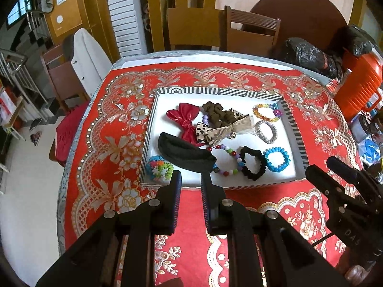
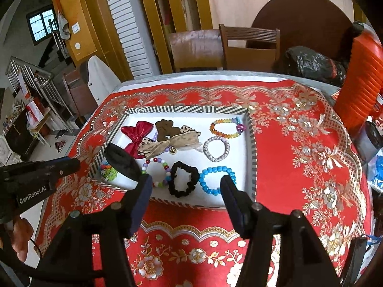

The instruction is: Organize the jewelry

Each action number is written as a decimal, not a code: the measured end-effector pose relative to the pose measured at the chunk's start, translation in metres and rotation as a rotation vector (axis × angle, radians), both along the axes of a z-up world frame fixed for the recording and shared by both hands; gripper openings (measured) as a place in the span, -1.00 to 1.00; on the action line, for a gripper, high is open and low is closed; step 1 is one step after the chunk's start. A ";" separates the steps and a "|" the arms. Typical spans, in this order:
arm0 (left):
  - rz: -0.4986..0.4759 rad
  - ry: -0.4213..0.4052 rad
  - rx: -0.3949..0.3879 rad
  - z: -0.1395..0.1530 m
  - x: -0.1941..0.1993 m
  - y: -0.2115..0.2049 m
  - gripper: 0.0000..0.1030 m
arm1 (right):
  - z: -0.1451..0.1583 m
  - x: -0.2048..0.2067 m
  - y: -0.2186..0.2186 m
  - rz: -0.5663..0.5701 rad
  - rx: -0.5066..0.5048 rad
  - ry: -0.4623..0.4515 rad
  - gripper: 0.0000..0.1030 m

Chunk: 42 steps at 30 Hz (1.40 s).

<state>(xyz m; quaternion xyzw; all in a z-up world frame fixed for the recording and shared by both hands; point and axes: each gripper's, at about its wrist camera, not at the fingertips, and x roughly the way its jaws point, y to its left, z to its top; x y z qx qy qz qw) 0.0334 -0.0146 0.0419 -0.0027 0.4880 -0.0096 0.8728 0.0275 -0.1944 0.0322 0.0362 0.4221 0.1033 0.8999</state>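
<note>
A striped tray [image 1: 296, 129] [image 2: 251, 148] with a white floor holds the jewelry: a red bow [image 1: 185, 119] [image 2: 136, 132], a leopard bow [image 1: 220, 130], a black pouch [image 1: 186, 153] [image 2: 122, 160], a black scrunchie [image 1: 253, 163] [image 2: 183, 179], a blue bead bracelet [image 1: 276, 159] [image 2: 216, 179], a silver bracelet [image 1: 265, 131] [image 2: 216, 149] and an amber bead bracelet [image 1: 267, 112] [image 2: 226, 128]. My left gripper [image 1: 190, 179] hangs above the tray's near edge, jaws slightly apart and empty. My right gripper [image 2: 186, 186] is open and empty, over the scrunchie and blue bracelet.
The tray sits on a red floral tablecloth [image 1: 115, 143]. An orange ribbed container [image 1: 359, 83] and black bags [image 1: 308, 55] stand at the right. Wooden chairs [image 1: 251, 31] stand behind the table.
</note>
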 end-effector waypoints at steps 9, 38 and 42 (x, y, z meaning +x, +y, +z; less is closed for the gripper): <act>-0.004 0.001 0.007 0.001 -0.005 -0.004 -0.90 | 0.000 -0.006 -0.002 -0.007 0.002 0.006 0.34; 0.011 0.012 0.017 0.002 -0.013 -0.010 -0.90 | 0.002 -0.009 -0.005 0.029 0.003 0.018 0.38; 0.013 0.015 0.018 0.001 -0.012 -0.009 -0.90 | 0.002 -0.007 -0.004 0.036 0.001 0.019 0.38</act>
